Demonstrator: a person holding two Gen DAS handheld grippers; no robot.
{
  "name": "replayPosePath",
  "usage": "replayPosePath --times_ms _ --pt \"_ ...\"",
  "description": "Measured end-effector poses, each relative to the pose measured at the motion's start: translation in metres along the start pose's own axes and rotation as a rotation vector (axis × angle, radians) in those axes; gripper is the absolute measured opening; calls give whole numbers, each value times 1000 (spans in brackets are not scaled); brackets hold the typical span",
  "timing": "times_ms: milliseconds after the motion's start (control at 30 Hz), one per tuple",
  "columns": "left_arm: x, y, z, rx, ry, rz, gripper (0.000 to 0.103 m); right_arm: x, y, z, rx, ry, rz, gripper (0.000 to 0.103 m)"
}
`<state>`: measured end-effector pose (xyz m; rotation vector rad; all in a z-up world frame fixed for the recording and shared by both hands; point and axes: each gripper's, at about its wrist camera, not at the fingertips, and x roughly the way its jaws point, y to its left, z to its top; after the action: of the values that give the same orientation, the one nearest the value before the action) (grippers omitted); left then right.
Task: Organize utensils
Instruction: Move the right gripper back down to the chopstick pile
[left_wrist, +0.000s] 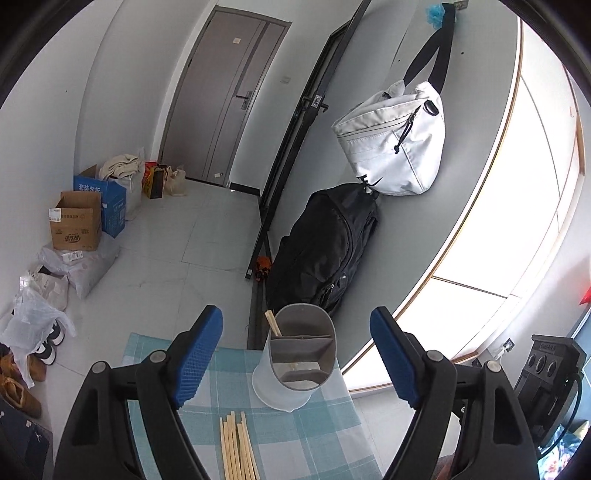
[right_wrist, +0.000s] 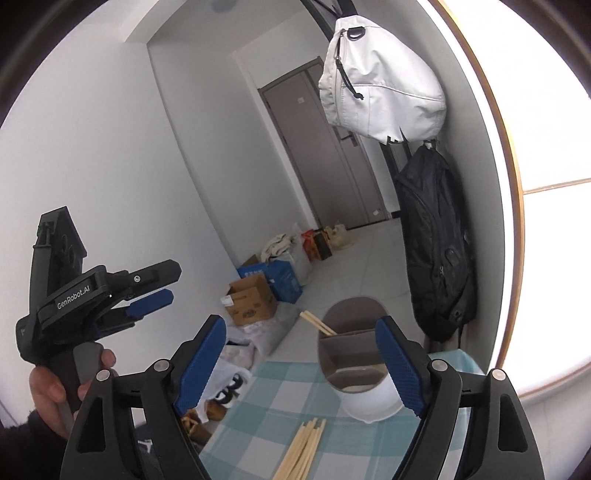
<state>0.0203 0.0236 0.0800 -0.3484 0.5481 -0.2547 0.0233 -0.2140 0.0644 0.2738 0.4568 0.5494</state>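
Note:
A white and grey utensil holder (left_wrist: 301, 354) (right_wrist: 354, 354) with divided compartments stands at the far end of a blue checked cloth (left_wrist: 314, 435) (right_wrist: 258, 406). A pair of wooden chopsticks (left_wrist: 273, 323) (right_wrist: 317, 323) leans in its back compartment. Several loose chopsticks (left_wrist: 238, 446) (right_wrist: 303, 446) lie on the cloth just before the holder. My left gripper (left_wrist: 295, 312) is open and holds nothing, hovering above the loose chopsticks. My right gripper (right_wrist: 301, 321) is also open with nothing in it, its right finger in front of the holder. In the right wrist view the left gripper (right_wrist: 155, 295) is raised at the left, held by a hand.
A black backpack (left_wrist: 325, 243) and a white bag (left_wrist: 395, 144) hang on the wall behind the table. Cardboard boxes (left_wrist: 77, 221), plastic bags and shoes (left_wrist: 48, 347) lie on the floor at the left. A bright window is at the right.

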Motion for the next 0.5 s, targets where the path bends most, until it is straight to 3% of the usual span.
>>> replayPosePath --times_ms 100,233,400,500 --pt "-1 11 -11 -11 28 28 79 5 3 -9 -2 36 7 84" --pt "6 32 -36 13 68 133 79 22 6 -28 -7 123 13 85" --pt "25 71 -68 -50 141 186 79 60 8 -62 -34 310 10 84" --pt "33 81 -81 -17 141 247 79 85 9 -85 -40 428 1 84"
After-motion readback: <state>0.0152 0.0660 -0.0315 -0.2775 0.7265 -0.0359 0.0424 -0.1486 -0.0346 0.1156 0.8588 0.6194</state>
